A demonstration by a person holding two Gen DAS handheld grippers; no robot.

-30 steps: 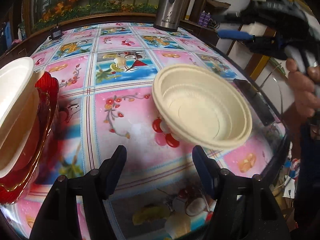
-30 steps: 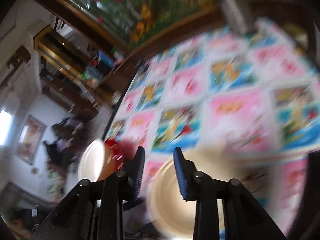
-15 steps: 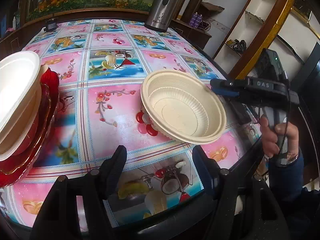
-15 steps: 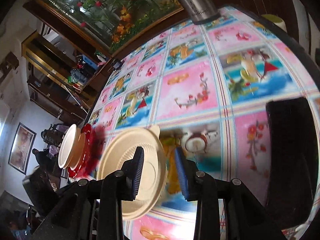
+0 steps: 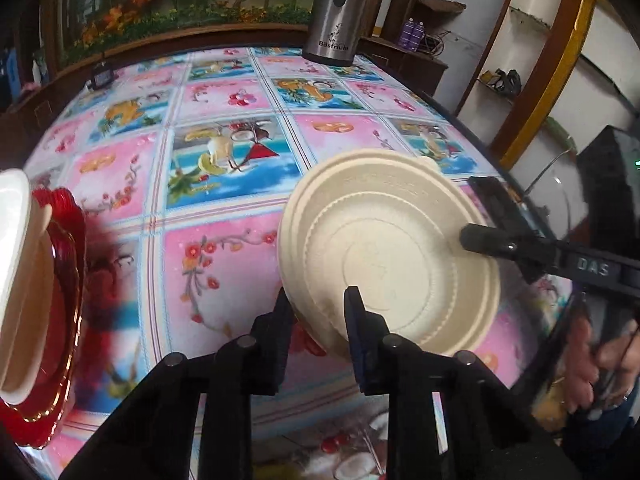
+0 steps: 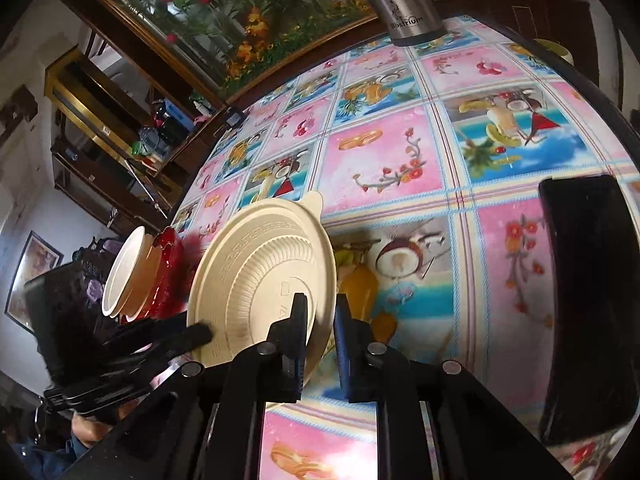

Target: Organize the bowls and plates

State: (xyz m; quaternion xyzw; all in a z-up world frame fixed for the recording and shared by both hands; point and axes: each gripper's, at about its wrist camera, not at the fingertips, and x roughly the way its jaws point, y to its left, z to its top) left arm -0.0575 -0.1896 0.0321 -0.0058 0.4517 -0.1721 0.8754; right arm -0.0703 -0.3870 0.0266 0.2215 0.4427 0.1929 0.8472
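Cream bowl gripped by both hand-held grippers above the worktop.
The left hand-held gripper, its jaws having just closed, clamps the near rim of the cream bowl; the right hand-held gripper pinches the opposite rim. The tilted bowl is off the patterned worktop; a red plate carrying stacked bowls stands leftward.

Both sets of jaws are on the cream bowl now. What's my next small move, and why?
Probably open the right gripper and leave the cream bowl to the left gripper. Both have just closed on opposite sides of its rim, and the stack of bowls on the red plate sits on the left.
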